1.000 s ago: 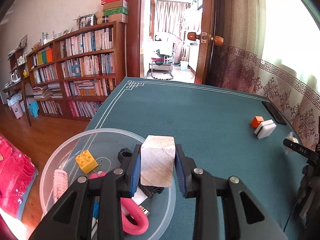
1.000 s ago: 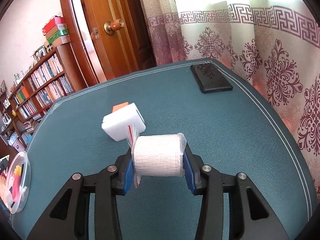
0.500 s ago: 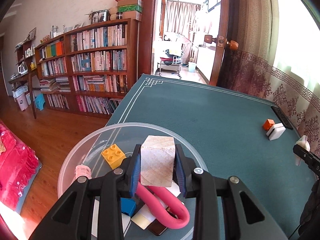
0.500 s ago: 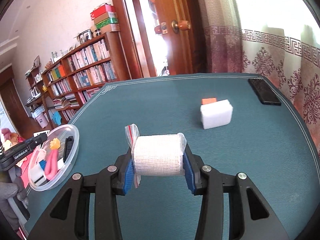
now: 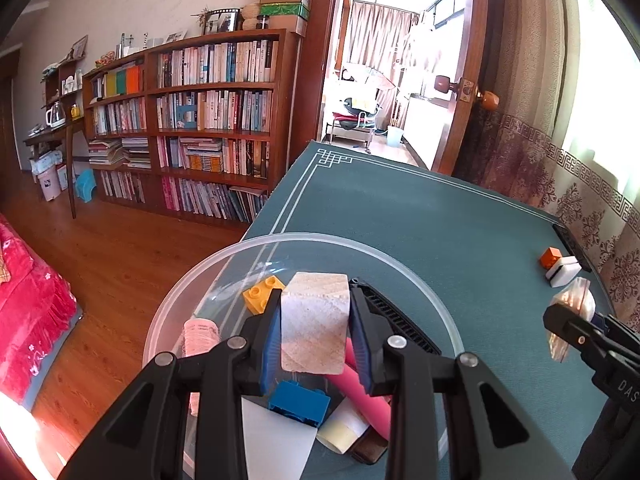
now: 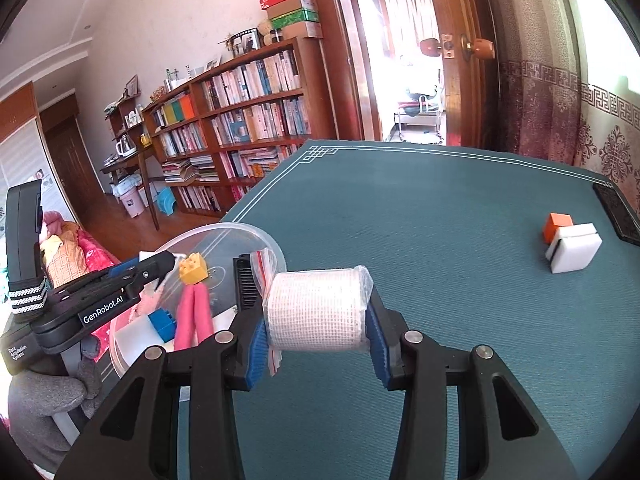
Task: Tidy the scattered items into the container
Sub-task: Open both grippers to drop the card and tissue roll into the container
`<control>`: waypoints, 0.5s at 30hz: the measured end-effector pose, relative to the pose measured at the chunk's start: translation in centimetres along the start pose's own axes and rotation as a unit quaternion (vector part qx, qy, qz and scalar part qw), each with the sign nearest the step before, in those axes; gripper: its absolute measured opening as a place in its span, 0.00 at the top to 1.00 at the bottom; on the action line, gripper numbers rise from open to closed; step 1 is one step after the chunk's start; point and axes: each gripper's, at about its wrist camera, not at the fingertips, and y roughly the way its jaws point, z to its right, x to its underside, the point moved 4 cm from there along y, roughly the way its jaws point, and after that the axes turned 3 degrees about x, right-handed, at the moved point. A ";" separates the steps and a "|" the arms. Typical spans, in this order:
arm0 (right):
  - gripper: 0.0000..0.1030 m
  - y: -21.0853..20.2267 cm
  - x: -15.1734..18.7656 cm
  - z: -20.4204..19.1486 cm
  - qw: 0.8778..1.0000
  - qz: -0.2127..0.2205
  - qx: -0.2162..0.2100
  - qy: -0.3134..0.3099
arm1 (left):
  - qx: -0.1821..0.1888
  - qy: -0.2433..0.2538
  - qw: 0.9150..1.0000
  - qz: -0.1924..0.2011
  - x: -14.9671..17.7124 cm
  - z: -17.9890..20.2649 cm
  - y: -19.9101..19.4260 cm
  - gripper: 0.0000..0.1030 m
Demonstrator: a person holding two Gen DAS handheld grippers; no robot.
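Observation:
My left gripper (image 5: 314, 334) is shut on a pale wooden block (image 5: 314, 322), held over the clear round plastic container (image 5: 404, 270). Inside the container lie a yellow brick (image 5: 262, 292), a blue brick (image 5: 298, 402), a pink curved tube (image 5: 370, 398), a black comb (image 5: 394, 322) and a pink roll (image 5: 200, 334). My right gripper (image 6: 316, 318) is shut on a white gauze roll in a clear bag (image 6: 314, 314), just right of the container (image 6: 256, 236). The left gripper (image 6: 158, 264) shows there above the container. On the green table an orange cube (image 6: 558, 224) and a white block (image 6: 574, 252) stand far right.
A black phone (image 6: 618, 214) lies at the table's far right edge beside patterned curtains. The container sits at the table's left edge (image 5: 260, 224), above wooden floor. A bookshelf (image 5: 200, 120) and an open door stand beyond. A gloved hand (image 6: 48, 384) holds the left gripper.
My right gripper has swung left with the gauze roll, from near the white block to beside the container. My left gripper has carried the wooden block further over the container.

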 end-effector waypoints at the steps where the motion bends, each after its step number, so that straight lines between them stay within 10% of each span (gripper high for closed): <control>1: 0.56 0.2 0.0 -0.6 1.000 -0.001 -0.004 -0.003 | 0.004 -0.008 1.000 -0.001 0.0 -0.3 0.0 0.65; 15: 0.56 3.0 0.0 -5.7 0.999 -0.022 -0.035 -0.027 | 0.007 -0.044 0.999 0.025 -0.8 -2.1 -2.1 0.44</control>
